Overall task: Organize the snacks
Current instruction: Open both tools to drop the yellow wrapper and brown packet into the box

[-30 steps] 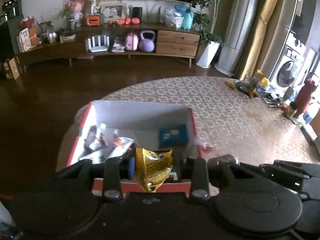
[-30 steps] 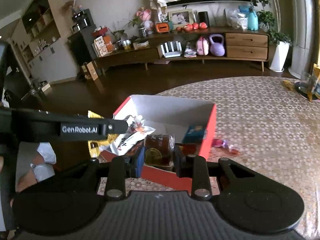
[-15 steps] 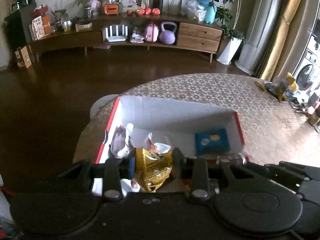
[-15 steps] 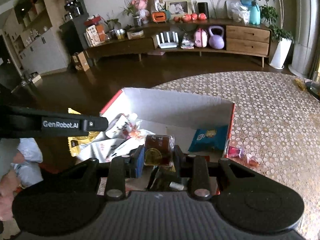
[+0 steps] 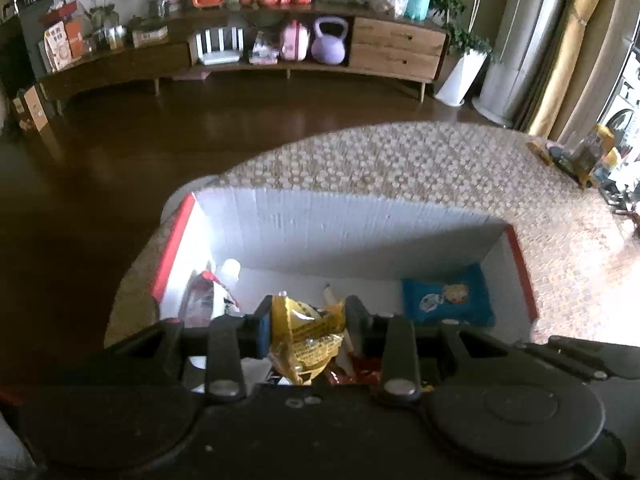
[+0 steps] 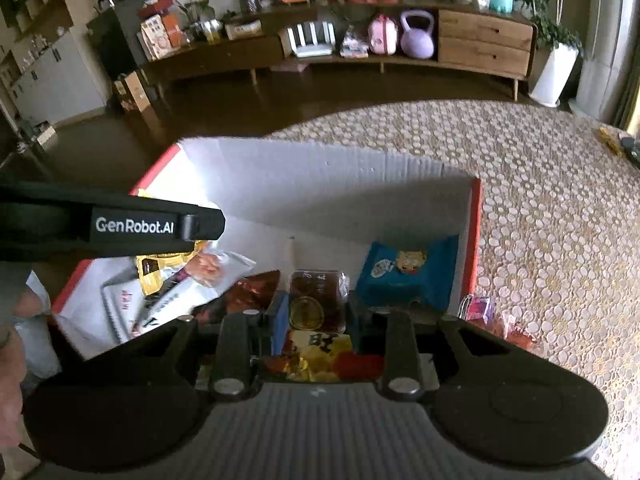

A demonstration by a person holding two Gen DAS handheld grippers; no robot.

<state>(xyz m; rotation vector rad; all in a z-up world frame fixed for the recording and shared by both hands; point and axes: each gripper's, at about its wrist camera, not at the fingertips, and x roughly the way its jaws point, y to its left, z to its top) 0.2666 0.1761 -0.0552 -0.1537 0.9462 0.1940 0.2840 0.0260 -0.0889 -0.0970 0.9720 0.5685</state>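
Observation:
A red box with white inner walls (image 5: 340, 232) (image 6: 328, 184) stands on the round table. My left gripper (image 5: 306, 322) is shut on a yellow snack packet (image 5: 306, 340), held over the box's near side. My right gripper (image 6: 316, 314) is shut on a clear pack of brown snack (image 6: 318, 300), held inside the box. A blue snack bag (image 5: 444, 300) (image 6: 404, 276) lies at the box's right end. White and red packets (image 5: 204, 296) (image 6: 180, 292) lie at its left. The left gripper's arm (image 6: 108, 228) crosses the right wrist view.
The table has a patterned cloth (image 6: 540, 200). A pink wrapped snack (image 6: 478, 306) lies on it just right of the box. Bottles and clutter (image 5: 584, 156) stand at the table's far right. Dark floor and a low wooden cabinet (image 5: 280, 52) are beyond.
Both grippers have moved forward and down over the box, each still holding its packet. The box now fills more of both views.

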